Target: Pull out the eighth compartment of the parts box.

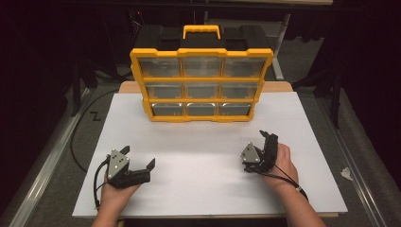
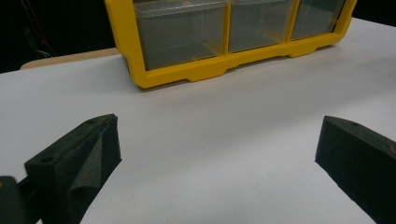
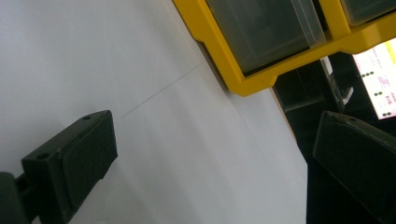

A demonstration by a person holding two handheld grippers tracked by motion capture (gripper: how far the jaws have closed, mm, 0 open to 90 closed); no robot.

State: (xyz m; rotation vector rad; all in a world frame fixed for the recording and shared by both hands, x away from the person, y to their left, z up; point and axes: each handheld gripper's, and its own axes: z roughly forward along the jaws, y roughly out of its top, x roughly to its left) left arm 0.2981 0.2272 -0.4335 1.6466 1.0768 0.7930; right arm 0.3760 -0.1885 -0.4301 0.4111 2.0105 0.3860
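Note:
A yellow organizer case point(image 1: 202, 85) with clear drawers and a yellow handle stands upright at the back middle of the white board point(image 1: 203, 151). My left gripper point(image 1: 138, 157) rests near the front left, open, nothing between its jaws. My right gripper point(image 1: 268, 136) is held at the front right, tilted on its side, open and empty too. In the left gripper view the case's bottom row of drawers point(image 2: 187, 37) lies ahead of the left gripper point(image 2: 217, 154). The right gripper view shows the case's lower right corner point(image 3: 254, 81) beyond the right gripper point(image 3: 215, 154).
A wooden tabletop edge point(image 1: 127, 87) shows behind the board. A black cable point(image 1: 75, 142) loops on the floor to the left, and a pale scrap point(image 1: 346, 174) lies on the floor to the right. Bare board stretches between the grippers and the case.

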